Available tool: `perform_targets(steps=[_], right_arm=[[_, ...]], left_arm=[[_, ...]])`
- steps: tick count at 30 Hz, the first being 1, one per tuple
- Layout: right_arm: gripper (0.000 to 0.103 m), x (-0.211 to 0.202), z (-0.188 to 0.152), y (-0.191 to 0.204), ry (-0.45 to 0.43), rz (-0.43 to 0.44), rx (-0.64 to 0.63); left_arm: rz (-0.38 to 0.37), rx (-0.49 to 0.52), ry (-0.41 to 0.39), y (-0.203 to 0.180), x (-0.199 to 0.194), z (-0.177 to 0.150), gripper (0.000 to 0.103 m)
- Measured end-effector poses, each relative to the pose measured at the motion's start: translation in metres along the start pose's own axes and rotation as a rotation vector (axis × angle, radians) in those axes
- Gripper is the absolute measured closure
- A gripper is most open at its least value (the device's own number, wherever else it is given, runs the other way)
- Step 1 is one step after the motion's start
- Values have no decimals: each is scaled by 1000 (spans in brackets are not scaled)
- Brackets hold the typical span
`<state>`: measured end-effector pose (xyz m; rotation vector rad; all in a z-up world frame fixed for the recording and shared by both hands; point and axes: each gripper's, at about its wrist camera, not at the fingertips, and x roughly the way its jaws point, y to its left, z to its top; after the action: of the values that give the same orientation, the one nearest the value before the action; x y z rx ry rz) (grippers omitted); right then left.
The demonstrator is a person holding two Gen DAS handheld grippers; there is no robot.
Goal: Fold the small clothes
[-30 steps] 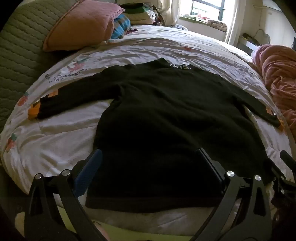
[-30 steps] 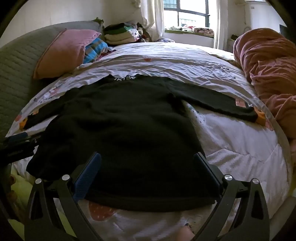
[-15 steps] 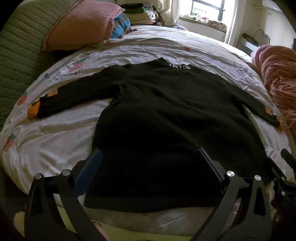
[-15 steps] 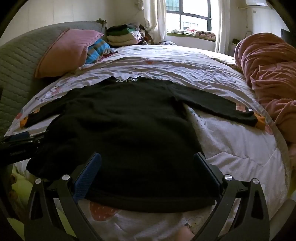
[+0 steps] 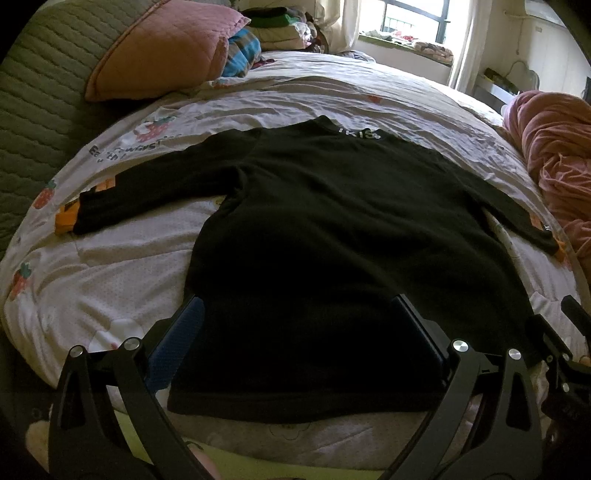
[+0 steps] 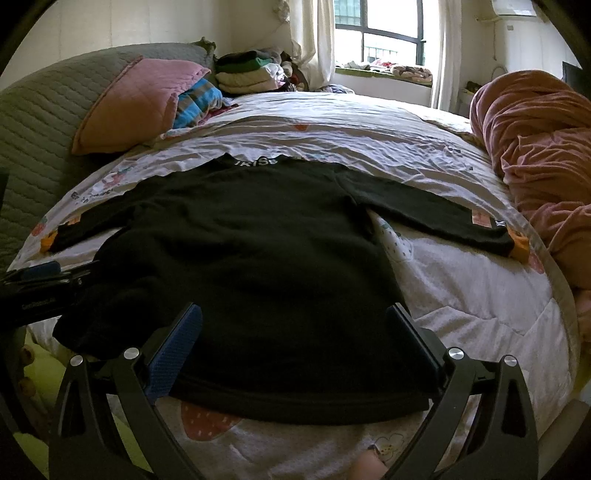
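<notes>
- The black long-sleeved top (image 5: 332, 236) lies flat on the bed, sleeves spread to either side and collar pointing away toward the window (image 6: 373, 33); its fabric is so dark that folds and seams are hard to make out.
- White lettering on the collar (image 6: 258, 162) is only partly readable.
- The left sleeve's orange cuff (image 5: 64, 221) shows near the bed edge; the right cuff (image 6: 517, 242) lies just beside the pink blanket (image 6: 535, 147), which is heaped on the bed's right side and cut off by the frame edge.
- The left tongs (image 5: 299, 332) are spread wide over the hem, holding nothing; whether the tips touch the cloth cannot be told.
- The right tongs (image 6: 295, 332) are equally wide apart above the hem's right part, gripping nothing.
- In the right wrist view the other tool's body enters from the left edge, covering the top's lower left corner.
- The white quilt (image 5: 110, 273) with strawberry prints carries the garment.
- A pink pillow (image 6: 136, 99) leans on the green quilted headboard (image 5: 33, 110); a striped cloth (image 6: 195, 101) and a folded clothes stack (image 6: 247, 74) sit behind it.
</notes>
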<state>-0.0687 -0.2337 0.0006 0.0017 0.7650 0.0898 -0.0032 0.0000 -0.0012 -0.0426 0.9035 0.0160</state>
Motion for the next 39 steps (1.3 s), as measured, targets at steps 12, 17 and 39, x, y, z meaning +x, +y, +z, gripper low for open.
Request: perform_targets(steps=[12,17,39], right_arm=[[4,-1,0,2,-4,-1,-5],[4,-1,1,2,-4,-3,-5],[4,1,2,3,-2,-3,-8]], left_arm=[[5,-2,1,0,0,-1,9],[3,-1,-2,-2,0,0,9],[-6,-2,2,-2,2,2,9]])
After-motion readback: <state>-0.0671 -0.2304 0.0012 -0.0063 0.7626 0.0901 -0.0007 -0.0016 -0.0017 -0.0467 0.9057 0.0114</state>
